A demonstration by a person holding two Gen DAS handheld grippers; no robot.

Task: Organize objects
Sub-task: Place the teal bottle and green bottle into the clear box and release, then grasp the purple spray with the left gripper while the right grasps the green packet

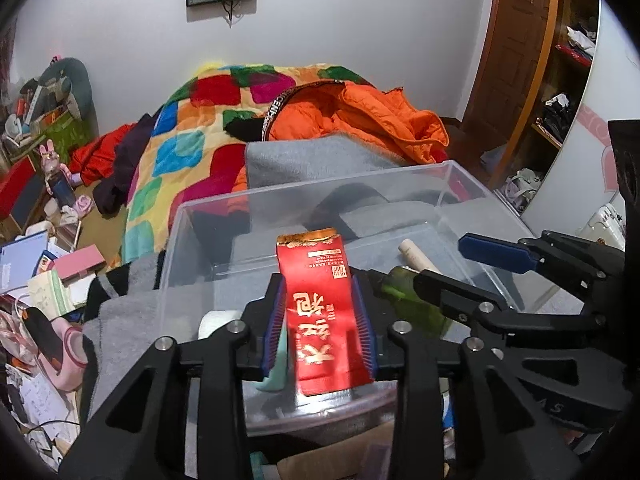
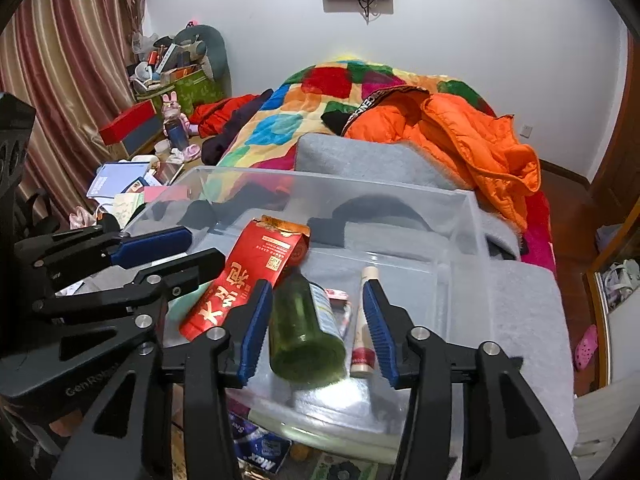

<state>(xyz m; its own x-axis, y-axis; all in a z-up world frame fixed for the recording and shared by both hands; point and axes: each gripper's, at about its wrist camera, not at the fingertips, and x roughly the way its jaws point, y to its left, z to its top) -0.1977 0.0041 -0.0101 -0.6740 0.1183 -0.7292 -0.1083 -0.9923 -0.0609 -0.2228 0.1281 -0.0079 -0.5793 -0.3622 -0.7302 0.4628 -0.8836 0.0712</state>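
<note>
Two black handheld grippers with blue ribbed finger pads reach over a clear rectangular plastic storage bin that sits on a grey blanket at the foot of a cluttered bed.

The left gripper is clamped on a flat red paper packet with gold Chinese lettering, its pads pressing both long edges. The packet is held over the near part of the bin, its torn top pointing away from the camera. A pale mint-green object shows just beside the left pad; what it is cannot be made out.

The right gripper has its jaws spread wide, gripping nothing. Between its fingers, inside the bin, lies a dark green glass bottle with a white label, base toward the camera. Just right of the bottle lies a slim cream tube with a red band, close against the right finger. A small pink-and-white item is wedged between bottle and tube.

Behind the bin, an orange puffer jacket and a multicoloured patchwork quilt cover the bed.
</note>
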